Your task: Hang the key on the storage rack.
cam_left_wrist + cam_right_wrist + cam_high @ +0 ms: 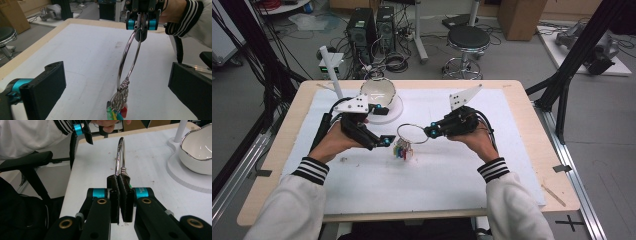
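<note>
Right gripper (432,132): jaws clamped on large silver metal ring (412,133), held above white table sheet (452,170). Ring's lower arc carries a cluster of small metal loops with coloured plastic tags (402,150), hanging close to the sheet. Left gripper (387,141): jaws wide, nothing between them, just beside the ring. Behind: white bowl with silver rim (377,92) on round white stand (395,111), well apart; nothing between grippers and ring

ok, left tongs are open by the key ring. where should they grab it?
Probably the bare lower arc of the key ring, just above the tag cluster, coming in level from the side opposite the right tongs. The ring hangs upright from the right tongs' shut grip at its top, so both wires sit between the left tongs.
</note>
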Demonstrator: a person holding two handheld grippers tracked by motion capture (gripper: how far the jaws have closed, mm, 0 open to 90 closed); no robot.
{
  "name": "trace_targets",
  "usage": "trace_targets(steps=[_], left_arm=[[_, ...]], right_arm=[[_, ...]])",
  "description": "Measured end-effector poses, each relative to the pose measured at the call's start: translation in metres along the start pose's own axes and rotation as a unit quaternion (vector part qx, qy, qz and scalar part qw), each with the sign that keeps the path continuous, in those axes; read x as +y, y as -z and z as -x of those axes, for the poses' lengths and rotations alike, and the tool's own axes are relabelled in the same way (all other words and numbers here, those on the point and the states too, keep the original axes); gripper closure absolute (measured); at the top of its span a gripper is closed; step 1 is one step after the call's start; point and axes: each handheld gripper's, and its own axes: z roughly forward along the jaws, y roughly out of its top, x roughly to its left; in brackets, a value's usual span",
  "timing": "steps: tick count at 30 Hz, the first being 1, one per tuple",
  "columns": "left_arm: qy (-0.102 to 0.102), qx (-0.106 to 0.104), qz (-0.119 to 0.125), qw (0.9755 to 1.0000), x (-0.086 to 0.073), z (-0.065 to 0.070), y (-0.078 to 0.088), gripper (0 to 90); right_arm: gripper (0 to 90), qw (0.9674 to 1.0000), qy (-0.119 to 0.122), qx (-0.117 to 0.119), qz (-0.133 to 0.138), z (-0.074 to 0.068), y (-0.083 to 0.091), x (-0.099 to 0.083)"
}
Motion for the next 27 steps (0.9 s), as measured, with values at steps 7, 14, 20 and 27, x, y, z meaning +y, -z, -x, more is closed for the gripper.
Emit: trace_targets(steps=[7, 14, 20, 27], left_arm=[[-0.004, -0.016, -0.011, 0.9998, -0.001, 0.001, -0.010, 8.9], [-0.002, -0.026, -0.023, 0.9994, -0.003, -0.001, -0.014, 20.9], [-0.003, -0.026, -0.027, 0.9993, -0.002, 0.000, -0.014, 33.8], [-0.007, -0.023, -0.029, 0.9993, -0.001, 0.001, -0.016, 48.9]], right_arm=[[88.6, 1.0000, 0.000, 0.000, -0.004, 0.001, -0.003, 0.000], [88.7, 1.0000, 0.001, 0.004, -0.005, 0.001, -0.005, 0.000], [88.6, 1.0000, -0.001, 0.003, -0.006, 0.001, -0.005, -0.001], [88.6, 1.0000, 0.000, 0.004, -0.007, 0.000, -0.005, -0.001]])
